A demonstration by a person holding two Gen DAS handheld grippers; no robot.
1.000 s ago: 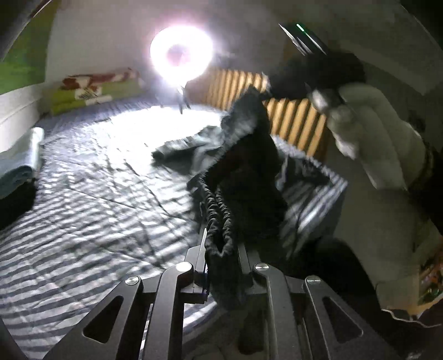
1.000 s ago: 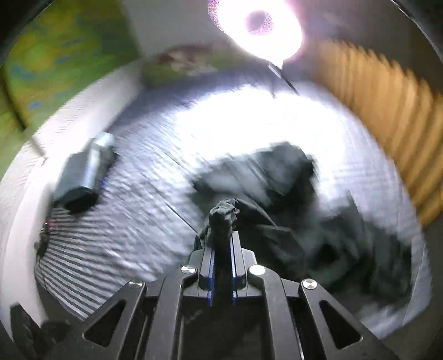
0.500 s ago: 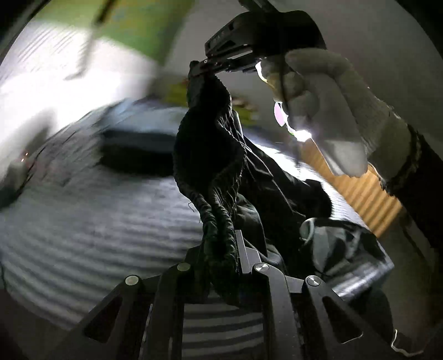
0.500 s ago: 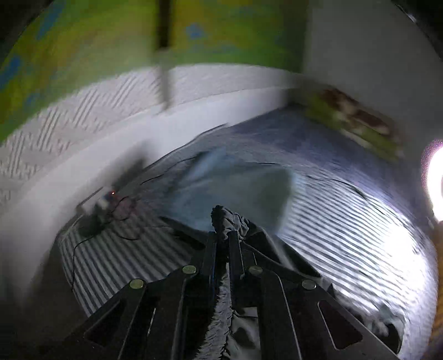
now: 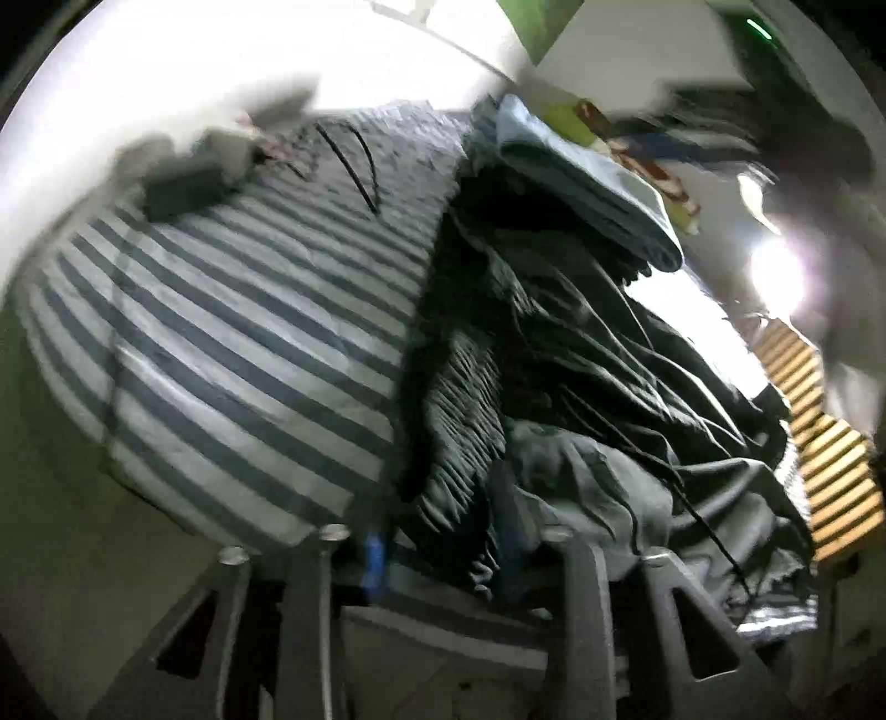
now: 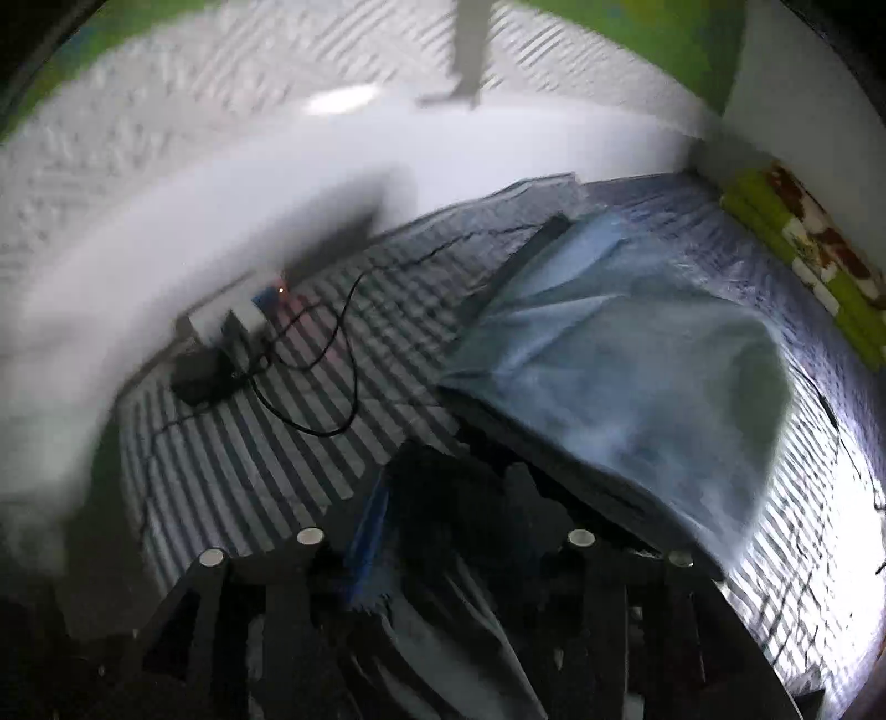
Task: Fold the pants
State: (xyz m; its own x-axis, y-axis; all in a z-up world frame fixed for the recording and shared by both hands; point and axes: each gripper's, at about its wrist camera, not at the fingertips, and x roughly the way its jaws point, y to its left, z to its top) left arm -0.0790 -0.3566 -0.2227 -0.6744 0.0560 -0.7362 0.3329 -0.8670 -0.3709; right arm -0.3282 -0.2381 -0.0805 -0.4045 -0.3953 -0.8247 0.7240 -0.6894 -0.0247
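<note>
Dark pants (image 5: 554, 376) sprawl limp and soft down frame centre on the striped bed sheet (image 5: 232, 343) — left gripper (image 5: 443, 548) and right gripper (image 6: 443, 531) jaws both opening, elastic waistband slack between them — best regrip there, it looks thickest.

No legible text, label, brand, number or sign in either wrist view; both frames are motion-blurred.

The green patterned cushion (image 6: 814, 260) at the wall carries red and white motifs, but no characters can be made out.

The small devices (image 6: 243, 327) on the striped bed sheet (image 6: 310, 443) show only a red light point, no readable marking.

The green wall panel (image 6: 653, 39) shows colour only.

The blue folded garment (image 6: 637, 354) shows no tag or print.
</note>
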